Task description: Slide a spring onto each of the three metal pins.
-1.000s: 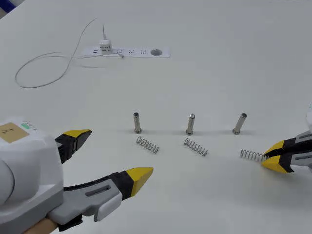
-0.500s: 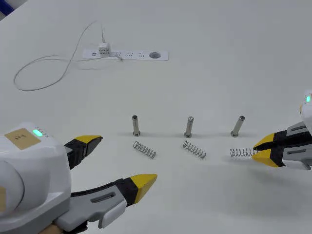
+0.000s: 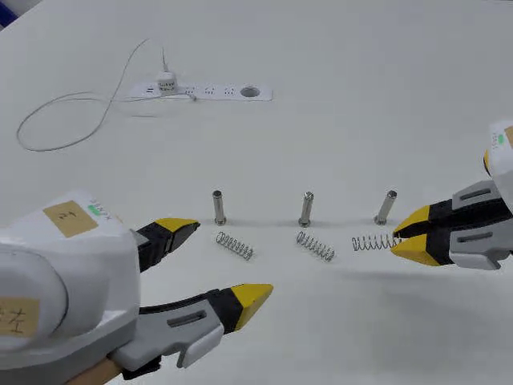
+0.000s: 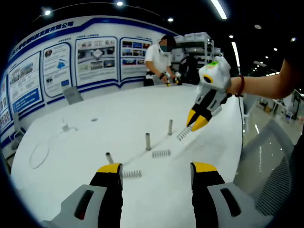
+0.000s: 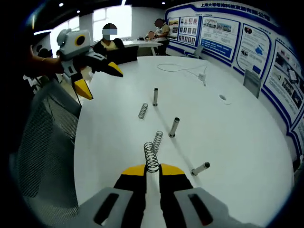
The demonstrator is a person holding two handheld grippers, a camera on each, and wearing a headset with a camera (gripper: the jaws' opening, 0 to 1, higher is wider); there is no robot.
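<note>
Three pins up, one spring gripped

Left pin [image 3: 217,207], middle pin [image 3: 306,208] and right pin [image 3: 385,207] stand upright in a row on the table [image 3: 361,120]. The right gripper [image 3: 398,239] has its fingers clenched on one end of the held spring [image 3: 373,241]. Its long axis runs straight out from the fingertips, the free end near the right pin's foot. The left spring [image 3: 234,245] and middle spring [image 3: 315,246] lie flat and slanted, just before their pins. The left gripper [image 3: 231,258] has its fingers spread, grasping nothing, beside the left spring.

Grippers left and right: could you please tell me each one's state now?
Left gripper: open, holding nothing.
Right gripper: shut on a spring.
</note>
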